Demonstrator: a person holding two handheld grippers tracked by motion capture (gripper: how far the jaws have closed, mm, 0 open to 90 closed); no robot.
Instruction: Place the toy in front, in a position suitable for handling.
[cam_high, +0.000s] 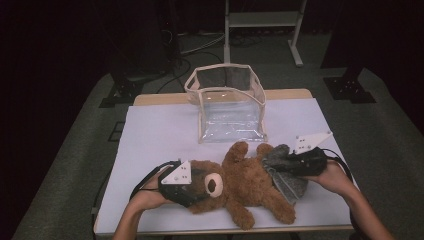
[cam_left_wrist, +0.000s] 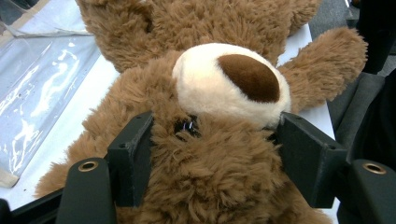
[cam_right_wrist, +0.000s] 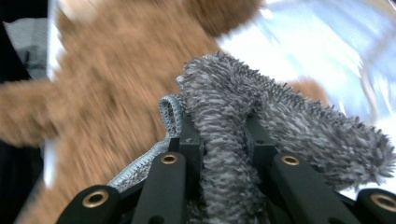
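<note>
High view: a brown plush teddy bear (cam_high: 240, 187) lies on its back on the white-covered table (cam_high: 150, 130), just in front of a clear plastic bag with beige trim (cam_high: 227, 102). The left gripper (cam_high: 192, 187) clamps the bear's head, jaws pressed into the fur on both sides. The right gripper (cam_high: 287, 167) pinches a fuzzy grey cloth (cam_right_wrist: 224, 121) that rests against the bear's lower body.

No text, label, brand, number or sign could be read anywhere in these pictures, neither on the toy, the cloth, the bag nor the surface.
</note>
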